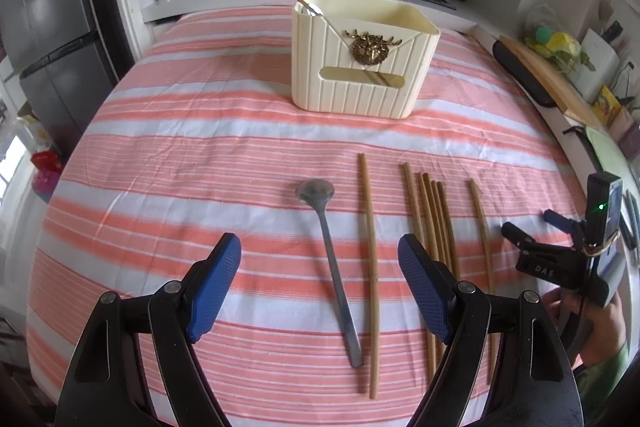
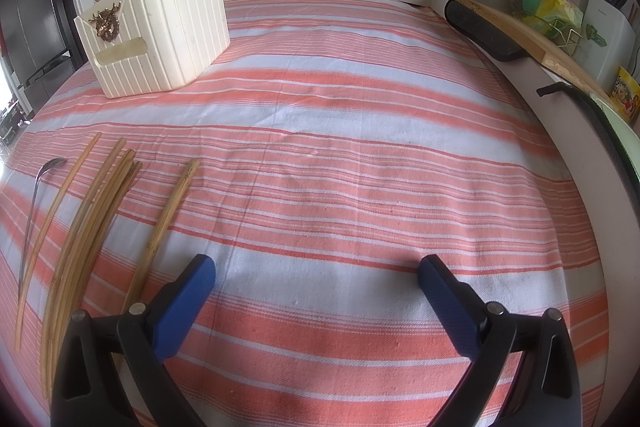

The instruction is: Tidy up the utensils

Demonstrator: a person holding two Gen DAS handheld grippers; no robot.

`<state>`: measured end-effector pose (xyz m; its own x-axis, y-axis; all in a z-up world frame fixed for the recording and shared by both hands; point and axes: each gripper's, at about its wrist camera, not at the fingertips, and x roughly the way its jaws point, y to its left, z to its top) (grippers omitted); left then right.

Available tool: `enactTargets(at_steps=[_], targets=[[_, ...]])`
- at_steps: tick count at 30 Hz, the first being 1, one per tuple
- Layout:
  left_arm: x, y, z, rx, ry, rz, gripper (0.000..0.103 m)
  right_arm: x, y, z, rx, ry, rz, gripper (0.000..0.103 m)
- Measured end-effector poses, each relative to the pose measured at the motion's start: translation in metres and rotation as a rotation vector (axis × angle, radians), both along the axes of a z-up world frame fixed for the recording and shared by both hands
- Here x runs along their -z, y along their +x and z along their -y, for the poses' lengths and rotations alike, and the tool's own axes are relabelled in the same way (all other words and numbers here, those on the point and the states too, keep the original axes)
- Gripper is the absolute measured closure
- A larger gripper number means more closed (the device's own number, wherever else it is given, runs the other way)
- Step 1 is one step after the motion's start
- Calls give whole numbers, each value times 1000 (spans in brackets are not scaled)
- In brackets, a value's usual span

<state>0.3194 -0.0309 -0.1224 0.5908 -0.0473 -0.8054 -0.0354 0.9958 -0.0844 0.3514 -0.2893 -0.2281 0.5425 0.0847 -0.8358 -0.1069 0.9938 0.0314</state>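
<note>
Our left gripper hangs open, nearer the spoon, which lies between its pads, handle toward six o'clock, bowl toward twelve; our right gripper is open, empty

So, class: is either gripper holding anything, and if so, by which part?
Nothing is held. The left gripper hangs open above the spoon; the right gripper is open over bare cloth.

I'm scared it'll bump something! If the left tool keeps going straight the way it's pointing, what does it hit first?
Probably the metal spoon, lying on the striped cloth between the left tool's open fingers. A single chopstick lies right beside it. Depth is hard to judge.
</note>
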Motion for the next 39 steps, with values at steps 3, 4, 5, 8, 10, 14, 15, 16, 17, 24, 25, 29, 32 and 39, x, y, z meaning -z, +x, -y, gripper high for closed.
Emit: enactTargets(at_steps=[3, 4, 5, 8, 10, 14, 15, 16, 17, 24, 25, 29, 32, 39], targets=[[-2, -5, -2, 5, -6, 16, 18, 0, 1, 0, 1, 1, -1, 0], [-3, -7, -3, 6, -10, 21, 18, 0, 0, 0, 0, 0, 0, 0], [-4, -9, -6, 7, -16, 27, 18, 0, 0, 0, 1, 0, 0, 0], [-7, -16, -14, 5, -37, 46, 17, 0, 0, 0, 0, 0, -1, 0], [-10, -21, -21, 0, -66, 59, 17, 0, 0, 0, 0, -1, -1, 0], [-18, -31, -35, 1, -121, 84, 15, -1, 1, 1, -8, 1, -1, 0], [-20, -35, -38, 4, -121, 93, 15, -3, 0, 2, -5, -2, 3, 1], [-23, -39, -41, 6, -115, 104, 14, -9, -4, 4, 11, -11, 19, 1], [-24, -43, -46, 6, -108, 117, 11, -18, -12, 7, 29, -18, 47, 1], [-2, -51, -72, -10, -174, 71, 8, -80, -80, 14, 114, -49, 181, 1], [3, -50, -70, 0, -180, 56, 8, -82, -90, 11, 120, -54, 180, 1], [16, -42, -50, 59, -167, 32, 8, -76, -126, 1, 151, -37, 161, 1], [28, -27, -33, 50, -113, 33, 8, -67, -141, -10, 156, -19, 134, 1], [60, 21, -4, -32, 59, 20, 8, -64, -148, -42, 86, -34, 119, 1]])
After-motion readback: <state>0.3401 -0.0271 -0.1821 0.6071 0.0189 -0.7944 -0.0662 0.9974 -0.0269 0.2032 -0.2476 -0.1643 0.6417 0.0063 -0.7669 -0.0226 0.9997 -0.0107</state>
